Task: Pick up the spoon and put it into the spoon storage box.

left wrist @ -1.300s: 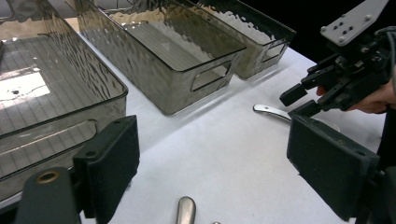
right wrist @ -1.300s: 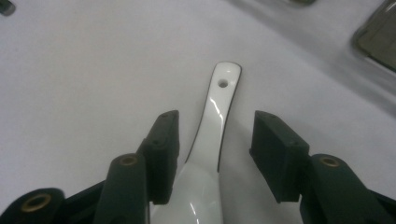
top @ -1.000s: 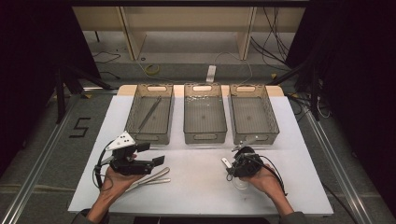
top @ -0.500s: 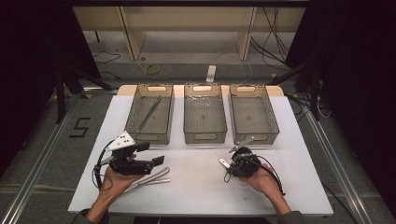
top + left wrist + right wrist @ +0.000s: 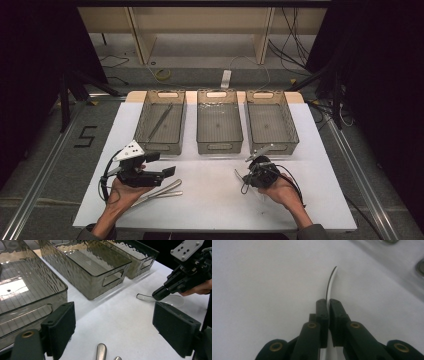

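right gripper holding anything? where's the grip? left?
The right gripper has just closed its jaws on a thin clear plastic utensil, pinched along its handle, tip free. The left gripper is open, holding nothing.

Left gripper (image 5: 161,164): black body, grey three-cornered plate on top with small dark holes, black cable looped beside the hand. Jaw pads are thick, black and rectangular; one brass rivet shows at a jaw link. Right gripper (image 5: 328,302): black linkage arms, brass rivets at the pivots, ribbed black pads. Dark sleeve cuffs on both forearms.
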The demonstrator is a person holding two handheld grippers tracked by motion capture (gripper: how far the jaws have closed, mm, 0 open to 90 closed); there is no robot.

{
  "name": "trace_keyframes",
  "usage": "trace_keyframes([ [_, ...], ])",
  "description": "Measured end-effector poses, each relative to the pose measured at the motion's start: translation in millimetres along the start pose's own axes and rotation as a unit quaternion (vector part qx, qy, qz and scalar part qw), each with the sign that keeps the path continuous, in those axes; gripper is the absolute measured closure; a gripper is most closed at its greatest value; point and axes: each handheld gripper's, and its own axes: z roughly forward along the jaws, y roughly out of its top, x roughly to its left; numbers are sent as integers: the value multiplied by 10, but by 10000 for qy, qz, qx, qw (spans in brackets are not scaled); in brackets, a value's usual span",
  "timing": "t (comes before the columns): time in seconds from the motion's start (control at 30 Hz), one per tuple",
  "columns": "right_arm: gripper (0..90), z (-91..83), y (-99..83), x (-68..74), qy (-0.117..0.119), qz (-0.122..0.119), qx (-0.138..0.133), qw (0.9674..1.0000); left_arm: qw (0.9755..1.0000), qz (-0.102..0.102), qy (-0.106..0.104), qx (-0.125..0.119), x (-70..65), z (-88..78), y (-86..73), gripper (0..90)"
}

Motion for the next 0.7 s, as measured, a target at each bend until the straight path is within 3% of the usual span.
trace_keyframes([
  [0.27,863,21,56,31,-70,-118,234,9996,10000,41,-5,-3,-8,2,2,191],
  [0.7,864,62,86,49,-128,-163,386,9990,10000,53,-20,-6,-14,8,7,195],
])
